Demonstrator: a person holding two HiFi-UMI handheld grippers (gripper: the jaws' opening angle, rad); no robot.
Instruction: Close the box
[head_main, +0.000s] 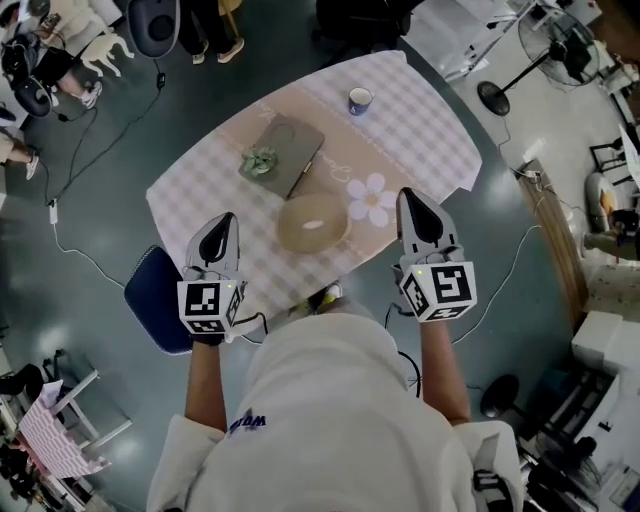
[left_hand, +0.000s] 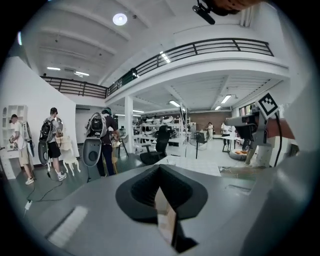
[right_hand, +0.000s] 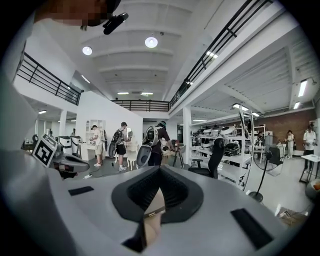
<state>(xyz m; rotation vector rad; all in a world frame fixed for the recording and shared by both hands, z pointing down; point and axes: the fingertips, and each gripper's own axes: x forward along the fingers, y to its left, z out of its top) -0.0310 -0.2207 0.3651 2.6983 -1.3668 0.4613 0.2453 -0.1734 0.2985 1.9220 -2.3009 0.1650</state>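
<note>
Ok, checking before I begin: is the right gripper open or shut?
Shut: the right gripper has its jaws pressed together in the right gripper view, with nothing between them.

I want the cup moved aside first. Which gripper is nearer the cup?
Right. The right gripper is below and slightly right of the cup in the head view; the left gripper is farther, down to its left.

Bright ceiling lts (right_hand: 151, 42), fisheye warp, dark corners.
</note>
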